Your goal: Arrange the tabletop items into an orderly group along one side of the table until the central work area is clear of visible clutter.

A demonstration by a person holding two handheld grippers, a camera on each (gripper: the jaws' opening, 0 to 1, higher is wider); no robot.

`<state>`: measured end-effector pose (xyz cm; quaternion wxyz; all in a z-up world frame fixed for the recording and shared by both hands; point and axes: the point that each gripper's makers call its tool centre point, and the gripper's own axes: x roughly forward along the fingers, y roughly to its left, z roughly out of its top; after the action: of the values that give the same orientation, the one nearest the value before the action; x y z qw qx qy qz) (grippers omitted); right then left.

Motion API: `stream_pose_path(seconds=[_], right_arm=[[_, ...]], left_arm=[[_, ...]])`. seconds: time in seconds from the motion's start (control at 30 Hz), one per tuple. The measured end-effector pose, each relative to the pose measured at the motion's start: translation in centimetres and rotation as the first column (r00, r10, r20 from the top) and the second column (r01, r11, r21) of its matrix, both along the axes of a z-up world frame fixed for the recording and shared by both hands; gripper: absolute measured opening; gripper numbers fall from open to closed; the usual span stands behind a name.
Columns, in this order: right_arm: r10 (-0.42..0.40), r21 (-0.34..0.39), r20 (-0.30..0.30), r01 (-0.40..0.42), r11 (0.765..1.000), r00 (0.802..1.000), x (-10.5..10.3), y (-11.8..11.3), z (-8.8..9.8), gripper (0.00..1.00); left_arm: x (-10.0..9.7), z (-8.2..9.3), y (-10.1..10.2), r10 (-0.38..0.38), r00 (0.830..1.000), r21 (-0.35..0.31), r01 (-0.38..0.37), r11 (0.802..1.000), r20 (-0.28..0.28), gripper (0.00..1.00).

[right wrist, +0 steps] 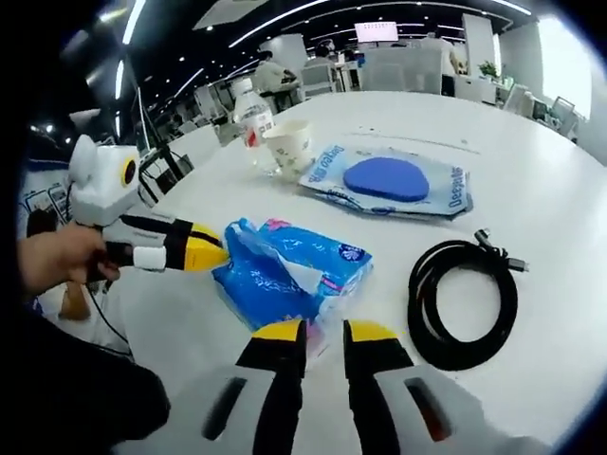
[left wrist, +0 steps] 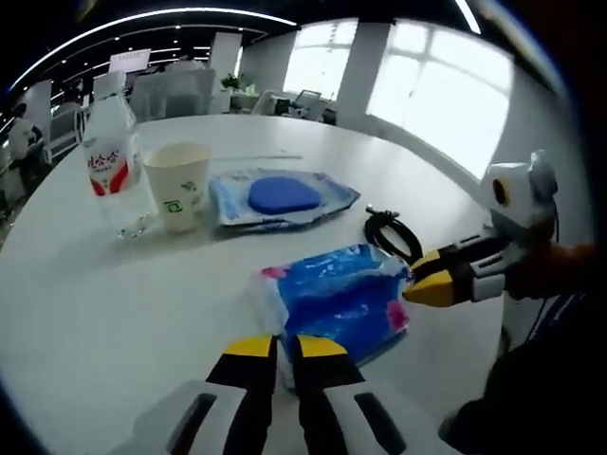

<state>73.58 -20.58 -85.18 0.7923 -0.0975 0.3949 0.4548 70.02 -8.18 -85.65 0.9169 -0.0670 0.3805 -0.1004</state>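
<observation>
Nearest me on the white counter (left wrist: 85, 313), my left gripper (left wrist: 285, 349) and right gripper (right wrist: 324, 332) each sit with jaws narrowed at opposite edges of the blue tissue pack (left wrist: 337, 299); I cannot tell whether either grips it. Beyond lie a coiled black cable (right wrist: 463, 301), then a wet-wipes pack (left wrist: 283, 197), a paper cup (left wrist: 178, 186) and a water bottle (left wrist: 114, 163).

One bottle (left wrist: 114, 161), cup (left wrist: 178, 185), cable (right wrist: 463, 301), two packs (left wrist: 337, 299).

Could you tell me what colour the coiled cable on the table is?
Black; the coiled cable shows best in the right gripper view.
</observation>
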Motion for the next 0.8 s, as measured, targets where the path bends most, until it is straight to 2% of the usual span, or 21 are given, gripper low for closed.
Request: stream_pose_path(seconds=[0.13,0.33,0.5,0.67,0.7,0.8], right_arm=[[-0.006,0.011,-0.023,0.007,1.000,1.000,-0.2,0.2,-0.2,0.02],[-0.042,0.044,-0.023,0.043,0.998,0.999,0.0,-0.2,0.8,0.00],[-0.067,0.052,-0.030,0.069,0.996,0.997,0.2,-0.5,1.2,0.00],[-0.083,0.065,-0.007,0.083,0.994,0.997,0.7,-0.7,2.8,0.00],[-0.091,0.069,-0.003,0.091,0.993,0.996,1.0,-0.7,2.5,0.00],[-0.110,0.080,0.001,0.110,0.991,0.994,1.5,-0.8,3.3,0.00]], left_arm=[[-0.1,-0.2,0.1,-0.007,1.000,0.008,0.007,1.000,-0.011,0.00],[-0.5,0.2,-0.3,-0.018,1.000,0.005,0.018,1.000,-0.016,0.00],[-0.6,1.2,-0.8,-0.032,0.999,0.022,0.032,0.999,0.000,0.00],[-0.1,2.3,-0.9,-0.032,0.999,0.032,0.031,0.999,0.027,0.00],[0.1,2.7,-1.0,-0.033,0.999,0.030,0.032,0.999,0.031,0.00],[0.4,3.2,-1.0,-0.033,0.998,0.034,0.031,0.999,0.049,0.00]])
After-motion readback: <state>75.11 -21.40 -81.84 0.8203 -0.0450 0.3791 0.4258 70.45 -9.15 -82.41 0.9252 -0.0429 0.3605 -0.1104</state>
